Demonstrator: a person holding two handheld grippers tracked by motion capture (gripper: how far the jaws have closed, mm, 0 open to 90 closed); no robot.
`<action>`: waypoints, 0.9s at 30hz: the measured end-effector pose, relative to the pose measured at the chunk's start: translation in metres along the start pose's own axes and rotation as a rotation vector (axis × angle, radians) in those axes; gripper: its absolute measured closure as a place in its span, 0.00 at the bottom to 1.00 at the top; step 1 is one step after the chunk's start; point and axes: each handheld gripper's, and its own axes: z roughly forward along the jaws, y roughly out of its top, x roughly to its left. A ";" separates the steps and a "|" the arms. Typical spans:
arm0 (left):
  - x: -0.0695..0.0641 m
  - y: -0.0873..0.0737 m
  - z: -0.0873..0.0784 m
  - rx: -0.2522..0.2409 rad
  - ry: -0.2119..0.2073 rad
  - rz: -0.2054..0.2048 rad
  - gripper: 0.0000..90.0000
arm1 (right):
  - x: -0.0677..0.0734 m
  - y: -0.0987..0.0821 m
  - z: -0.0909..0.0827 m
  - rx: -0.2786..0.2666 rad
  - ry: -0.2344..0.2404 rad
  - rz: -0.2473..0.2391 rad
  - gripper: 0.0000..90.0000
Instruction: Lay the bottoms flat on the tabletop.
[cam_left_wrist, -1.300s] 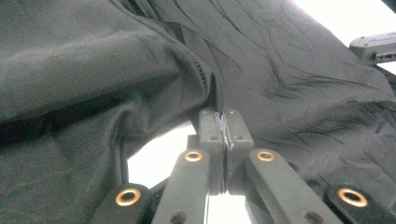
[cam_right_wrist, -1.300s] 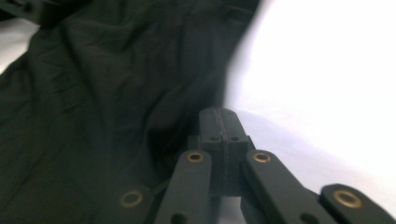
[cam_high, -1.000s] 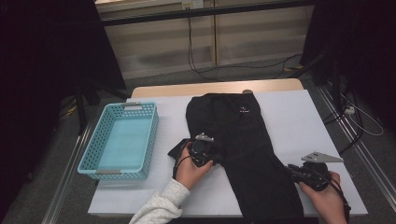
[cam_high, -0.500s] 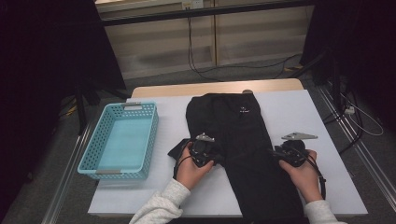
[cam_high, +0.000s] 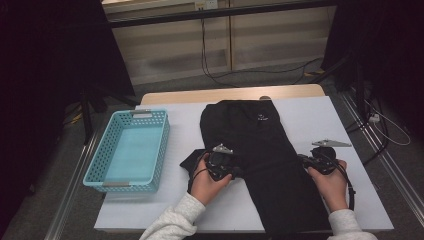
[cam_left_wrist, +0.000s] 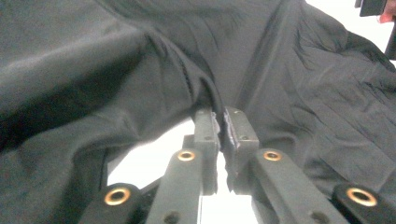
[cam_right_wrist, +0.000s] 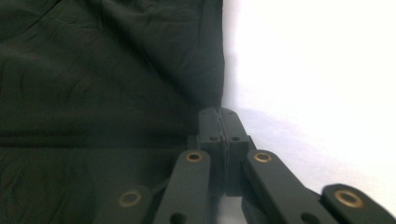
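A black garment (cam_high: 260, 145) lies lengthwise down the middle of the white table (cam_high: 310, 120). At its left edge sits my left gripper (cam_high: 238, 171). In the left gripper view, that gripper (cam_left_wrist: 220, 125) pinches a raised fold of the black garment (cam_left_wrist: 116, 70); its jaws have just been opening a little, with cloth still between the pads. My right gripper (cam_high: 302, 159) is at the garment's right edge. In the right gripper view, the right gripper (cam_right_wrist: 219, 116) has just closed, and the edge of the garment (cam_right_wrist: 93, 70) runs into its tips.
A light blue plastic basket (cam_high: 96, 165) stands empty on the table's left side. A small flap of black cloth (cam_high: 191, 158) sticks out to the left of my left hand. Bare table lies to the right of the garment. Cables run across the floor beyond the table.
My right hand has moved left from the table's front right corner to the garment's right edge. The left hand has kept its place at the left edge.
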 end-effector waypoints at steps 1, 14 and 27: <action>-0.001 0.000 -0.001 0.005 -0.002 0.002 0.87 | 0.000 0.000 0.000 0.000 0.002 0.001 1.00; 0.005 -0.001 -0.035 -0.042 0.076 0.052 0.38 | -0.002 0.013 0.007 -0.019 -0.021 -0.037 0.65; 0.021 -0.008 -0.058 -0.075 0.170 0.060 0.26 | -0.004 0.062 0.059 -0.003 0.014 -0.042 0.63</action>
